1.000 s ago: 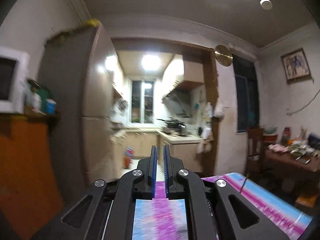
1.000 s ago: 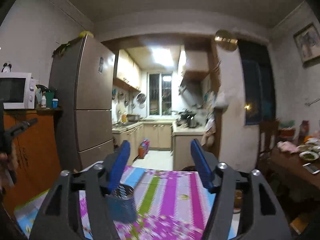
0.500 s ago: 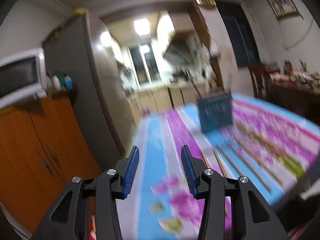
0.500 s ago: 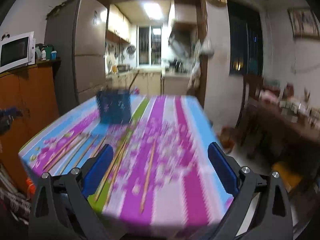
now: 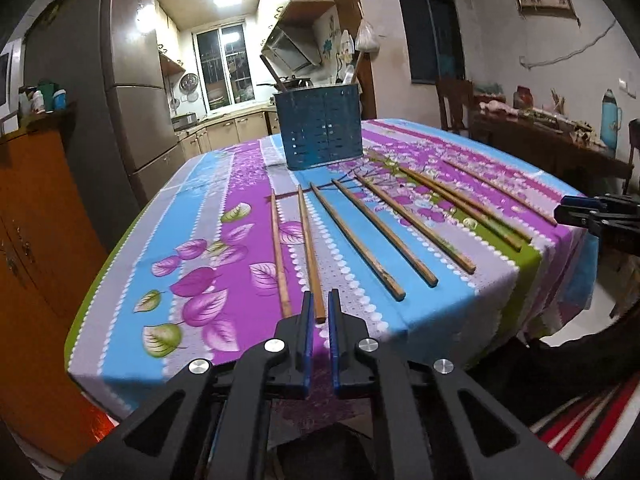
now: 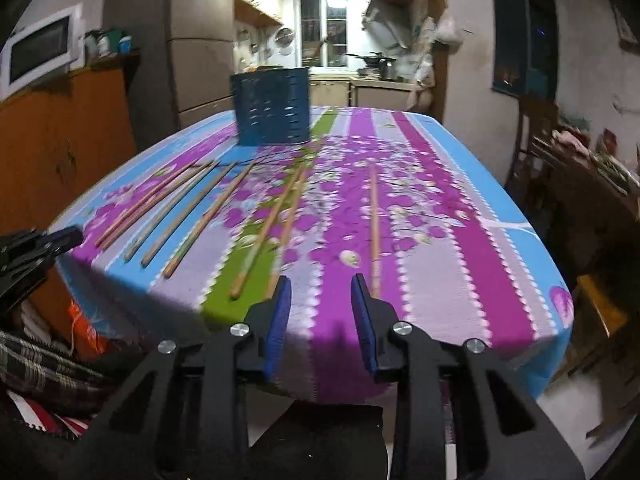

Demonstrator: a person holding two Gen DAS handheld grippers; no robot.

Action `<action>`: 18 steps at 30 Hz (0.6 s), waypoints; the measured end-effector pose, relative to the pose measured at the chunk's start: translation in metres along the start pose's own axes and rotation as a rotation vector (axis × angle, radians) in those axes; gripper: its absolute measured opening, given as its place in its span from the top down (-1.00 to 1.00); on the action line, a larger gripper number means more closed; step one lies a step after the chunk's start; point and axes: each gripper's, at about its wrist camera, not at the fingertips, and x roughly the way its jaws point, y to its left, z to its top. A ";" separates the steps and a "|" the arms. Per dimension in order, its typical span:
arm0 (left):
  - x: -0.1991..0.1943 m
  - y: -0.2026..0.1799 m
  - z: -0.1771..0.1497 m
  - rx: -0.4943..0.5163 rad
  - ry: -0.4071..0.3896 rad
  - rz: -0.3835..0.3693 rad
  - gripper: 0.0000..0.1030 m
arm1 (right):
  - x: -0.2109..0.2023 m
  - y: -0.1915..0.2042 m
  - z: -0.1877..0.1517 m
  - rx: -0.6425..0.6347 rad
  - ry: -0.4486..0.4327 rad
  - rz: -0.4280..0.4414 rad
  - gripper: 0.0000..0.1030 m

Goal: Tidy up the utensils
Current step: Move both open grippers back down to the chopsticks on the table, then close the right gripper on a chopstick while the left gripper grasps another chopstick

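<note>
On the table: chopsticks (image 5: 356, 236) lie before the basket (image 5: 322, 126).
Your left gripper (image 5: 319, 312): narrow, empty.
Your right gripper (image 6: 320, 292): wide, empty.

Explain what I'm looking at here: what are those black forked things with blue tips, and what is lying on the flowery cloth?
There is no robot: a person holds a two-finger grabbing tool in each hand, each with a camera looking along its fingers. One picture is from the left tool, the other from the right tool. On the tablecloth lie loose wooden chopsticks, and at the far end stands a blue utensil holder. The left tool's fingers stand narrowly apart around one chopstick's near end; the right's stand wide. Neither holds anything yet.
</note>
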 end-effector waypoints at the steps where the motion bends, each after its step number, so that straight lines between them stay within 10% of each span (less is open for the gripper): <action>1: 0.005 0.001 0.001 -0.007 0.008 0.003 0.84 | 0.000 0.005 -0.001 -0.023 -0.005 0.001 0.42; 18: 0.033 -0.003 -0.002 0.007 0.024 0.030 0.83 | 0.010 0.034 0.001 -0.132 -0.008 0.108 0.42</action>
